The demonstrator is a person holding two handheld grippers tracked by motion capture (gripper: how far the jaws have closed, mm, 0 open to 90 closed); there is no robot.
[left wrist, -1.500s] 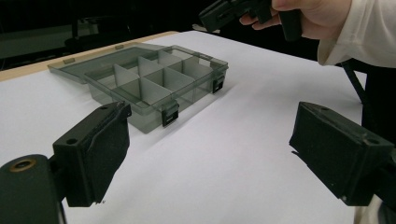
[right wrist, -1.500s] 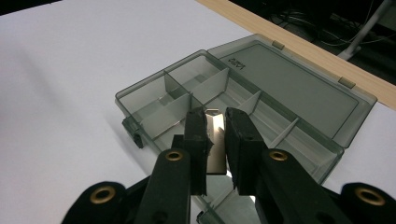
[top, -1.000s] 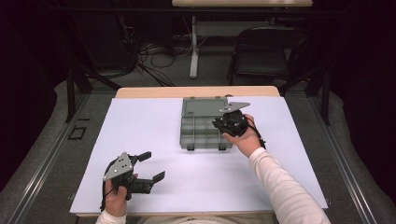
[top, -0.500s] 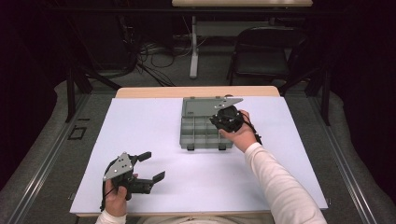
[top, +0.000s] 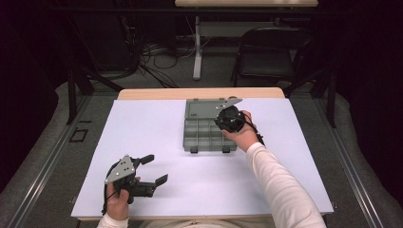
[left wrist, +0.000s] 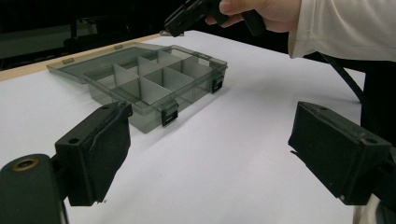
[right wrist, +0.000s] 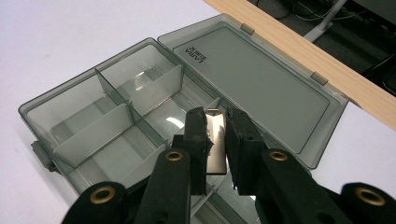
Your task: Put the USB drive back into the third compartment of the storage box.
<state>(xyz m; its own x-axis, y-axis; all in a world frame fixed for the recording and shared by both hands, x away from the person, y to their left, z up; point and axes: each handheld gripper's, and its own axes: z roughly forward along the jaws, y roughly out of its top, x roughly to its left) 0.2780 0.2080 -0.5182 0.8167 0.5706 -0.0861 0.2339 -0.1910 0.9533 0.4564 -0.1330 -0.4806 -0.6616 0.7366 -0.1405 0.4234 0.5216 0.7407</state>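
While the left gripper (top: 149, 170) rests low on the white table cover (top: 142, 123) near the person's edge, its jaws stand wide apart and hold nothing; it appears parked clear of the work. Farther out, the grey compartment box (top: 205, 135) lies flat with its front latches (left wrist: 169, 114) toward the person and its lid (right wrist: 252, 74) folded fully back, so every cell is reachable from above. Over the box's right-hand cells, the right gripper (right wrist: 217, 140) points downward, jaws clamped on a thin grey divider plate (right wrist: 215, 140). The plate is held upright, probably so it can slide into a wall slot. Beyond the lid runs the wooden table edge (right wrist: 299, 51).
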